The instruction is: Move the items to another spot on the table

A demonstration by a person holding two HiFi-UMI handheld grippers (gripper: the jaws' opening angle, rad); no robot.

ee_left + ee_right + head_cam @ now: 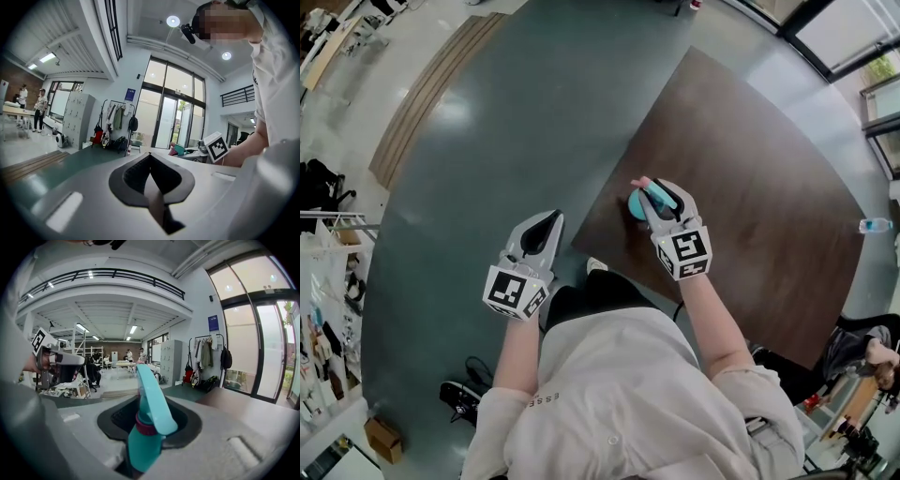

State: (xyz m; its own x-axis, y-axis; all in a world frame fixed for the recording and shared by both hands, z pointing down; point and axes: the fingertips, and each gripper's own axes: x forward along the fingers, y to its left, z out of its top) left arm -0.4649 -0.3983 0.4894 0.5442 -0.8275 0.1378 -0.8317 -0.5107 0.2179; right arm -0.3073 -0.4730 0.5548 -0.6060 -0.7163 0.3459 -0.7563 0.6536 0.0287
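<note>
The right hand-held gripper (649, 192) is squeezing the teal spray bottle (635, 202) over the bench's (750, 178) near edge, so hold tight and carry it slowly to a bare spot; the left hand-held gripper (547, 225) hangs closed, empty.

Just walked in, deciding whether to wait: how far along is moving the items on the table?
Done: nothing visibly placed yet. In hand: the right gripper is clamped on a teal spray bottle at the brown table's near edge. Left: setting it down, then probably the clear bottle at the table's right edge. The left gripper is shut, empty, off the table.
</note>
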